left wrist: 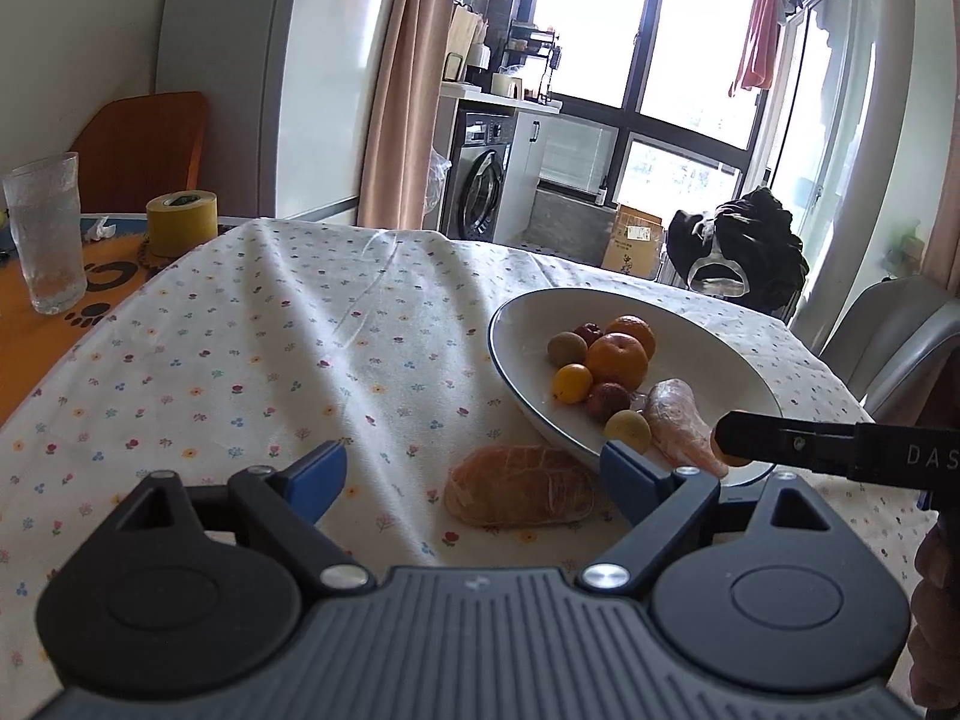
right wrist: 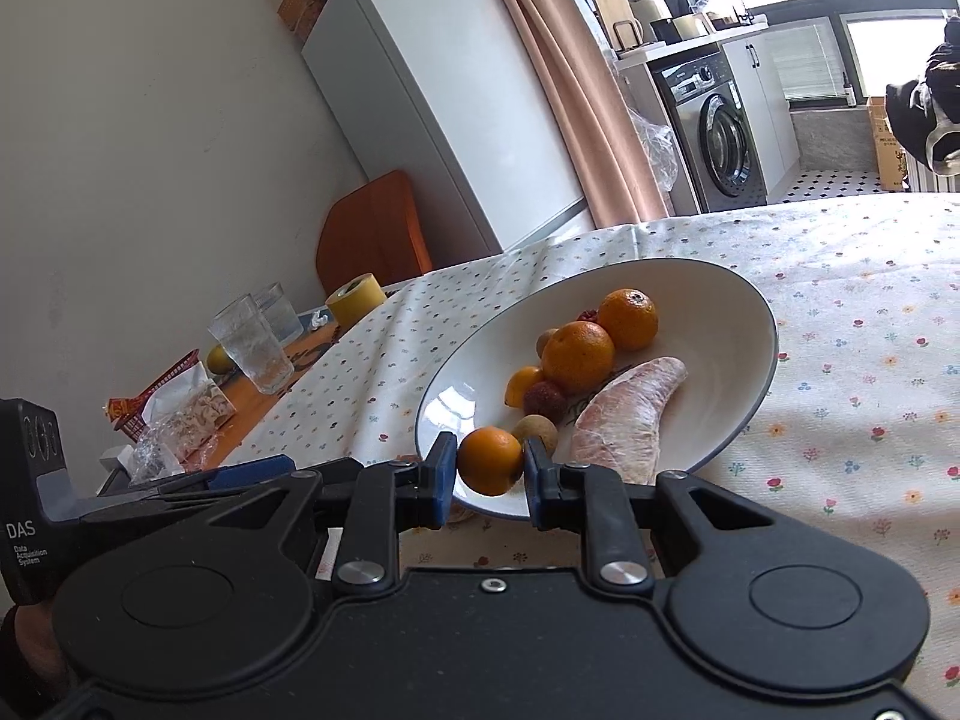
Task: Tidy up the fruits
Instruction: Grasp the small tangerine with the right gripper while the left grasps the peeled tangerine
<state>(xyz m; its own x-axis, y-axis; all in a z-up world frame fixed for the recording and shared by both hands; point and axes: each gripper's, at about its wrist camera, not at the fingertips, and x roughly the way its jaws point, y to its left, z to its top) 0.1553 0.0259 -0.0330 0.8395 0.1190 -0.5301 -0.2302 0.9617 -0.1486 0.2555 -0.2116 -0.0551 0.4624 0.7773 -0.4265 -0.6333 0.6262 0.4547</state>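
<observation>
Here the right gripper [right wrist: 489,463] is clenched on a small orange [right wrist: 489,461], holding it over the near rim of the white plate [right wrist: 708,276]. The left gripper [left wrist: 474,474] is spread wide and holds nothing; it hovers low over the flowered tablecloth [left wrist: 252,348], just short of the plate, with a peeled citrus wedge [left wrist: 521,492] lying on the cloth between its fingers and touching the plate's near edge. On the plate, nearest first, lie a small tan fruit [right wrist: 537,431], a wrapped pink wedge [right wrist: 627,414], a red lychee [right wrist: 545,401], a little yellow fruit [right wrist: 521,385] and two big oranges [right wrist: 579,355]. Left of the plate, well apart, stand a glass [left wrist: 45,234] and a yellow tape roll [left wrist: 181,222].
</observation>
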